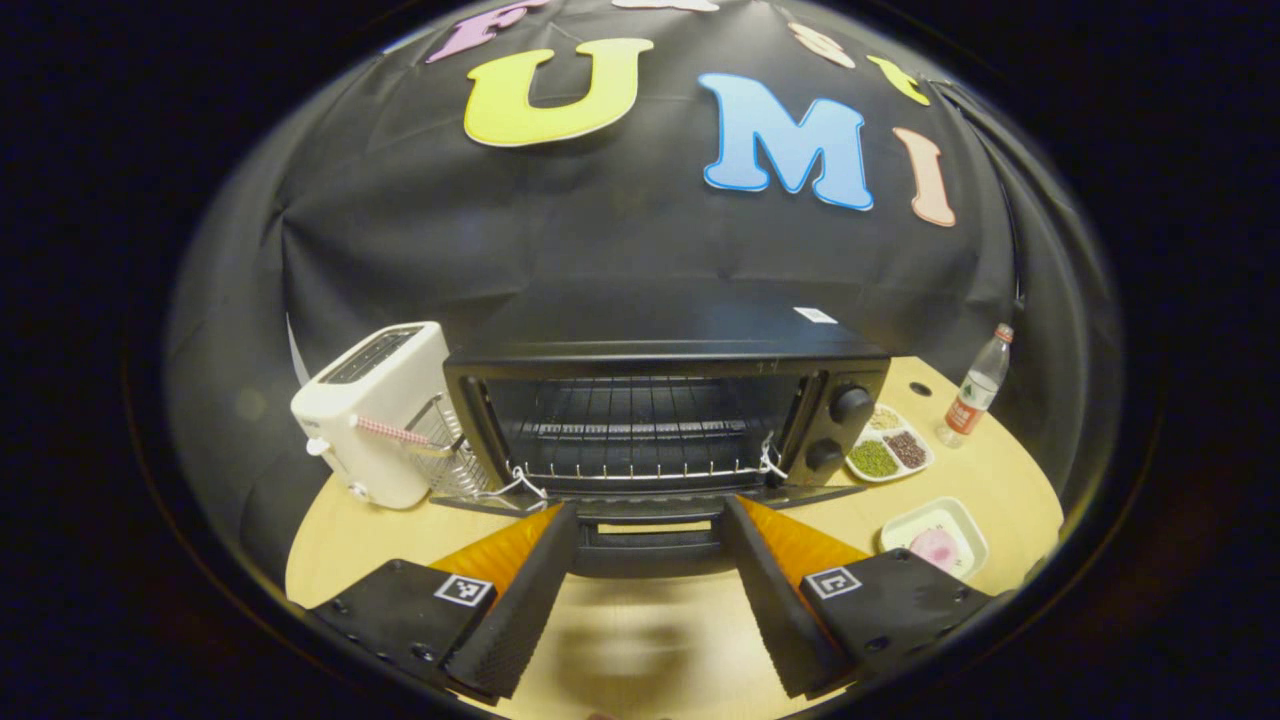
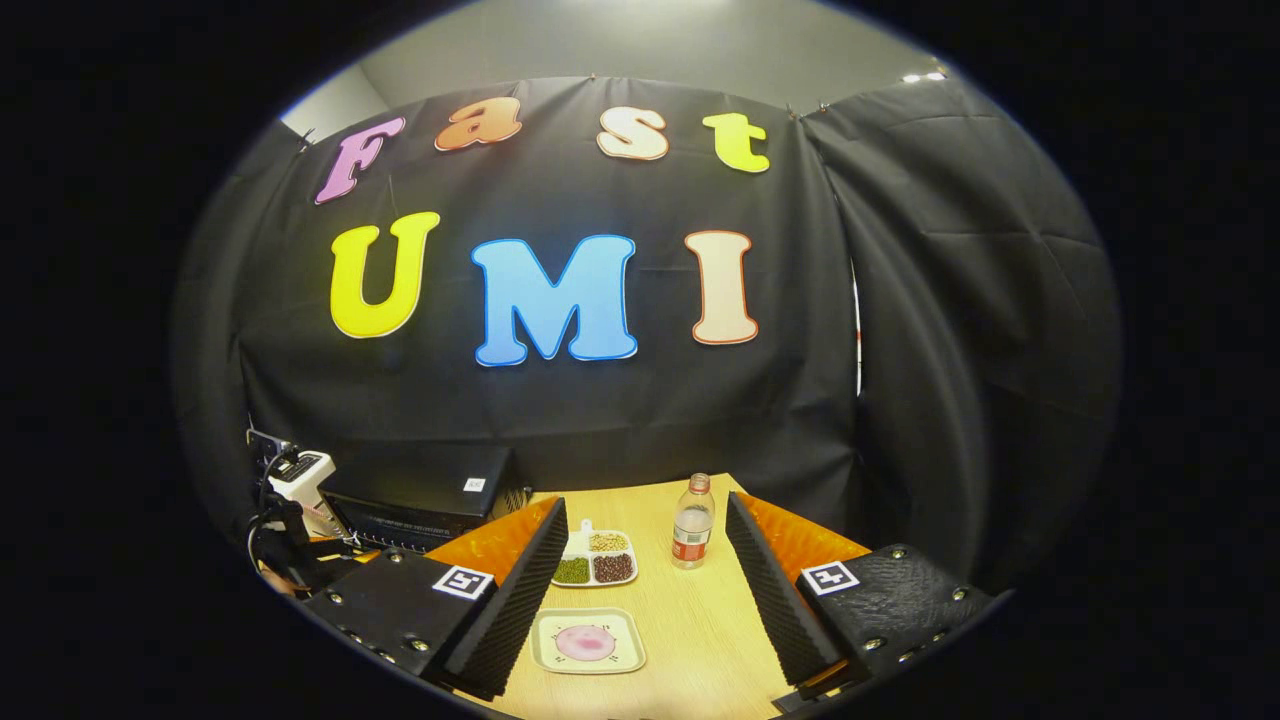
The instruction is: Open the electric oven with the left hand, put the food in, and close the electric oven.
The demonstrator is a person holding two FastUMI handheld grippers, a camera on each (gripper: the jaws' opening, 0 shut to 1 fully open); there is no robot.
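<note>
Nearby, a toaster (image 1: 375, 410) flanks the open oven (image 1: 660, 420); both hand-held grippers gape wide.

Light wooden table (image 1: 1000, 480) carries electric oven (image 1: 660, 420). Toaster (image 1: 375, 410) just left of oven; divided dish (image 1: 888, 448), bottle (image 1: 975, 390), food tray (image 1: 935, 538) to its right.

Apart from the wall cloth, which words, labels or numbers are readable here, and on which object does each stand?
None can be read.
Bottle label: too small to read.
White sticker on oven top: blurred.
Square tags on left gripper and right gripper: patterns, no text.
</note>
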